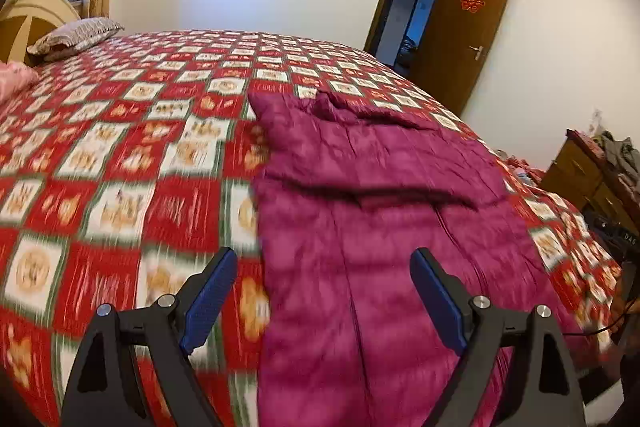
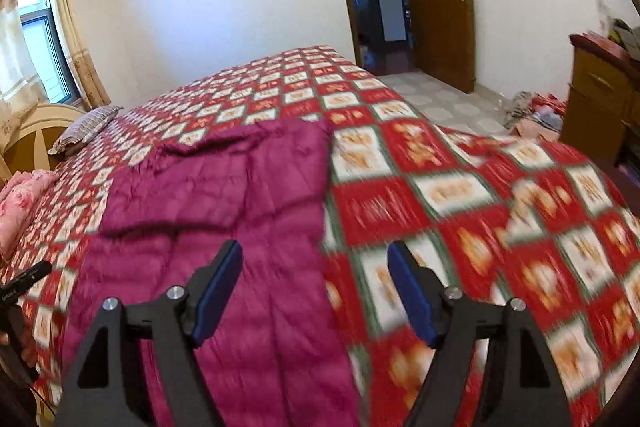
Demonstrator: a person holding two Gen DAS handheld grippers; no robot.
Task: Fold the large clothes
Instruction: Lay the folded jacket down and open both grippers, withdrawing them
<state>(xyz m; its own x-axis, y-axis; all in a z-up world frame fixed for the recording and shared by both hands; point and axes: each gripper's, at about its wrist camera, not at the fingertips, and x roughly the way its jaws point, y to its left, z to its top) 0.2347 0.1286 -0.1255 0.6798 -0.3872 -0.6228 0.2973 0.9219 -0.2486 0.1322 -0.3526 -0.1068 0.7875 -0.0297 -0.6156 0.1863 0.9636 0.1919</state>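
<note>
Left wrist view showed my left gripper [image 1: 323,283] with its jaws spread wide and nothing between the pads, held above the bed and angled down. Ahead of the left finger lay only the checked bedspread [image 1: 120,155]. Ahead of the right finger, and running under it, lay the magenta padded coat [image 1: 360,219], flat on the bedspread with its far part already turned over onto itself, a fold edge crossing the cloth just beyond the fingertips.

Right wrist view showed my right gripper [image 2: 315,287] likewise wide and empty. The coat lay ahead of and below its left finger; bare bedspread lay ahead of its right finger. A grey pillow [image 2: 86,127] sat well beyond, to the left.

I judged the step in hand to be the interval between folds: both tools clear of the cloth, one fold laid. I judged that the next move called for lowering each gripper to the near edge of the coat, one per side, closing on a single layer, and carrying that edge forward evenly over the fold.
</note>
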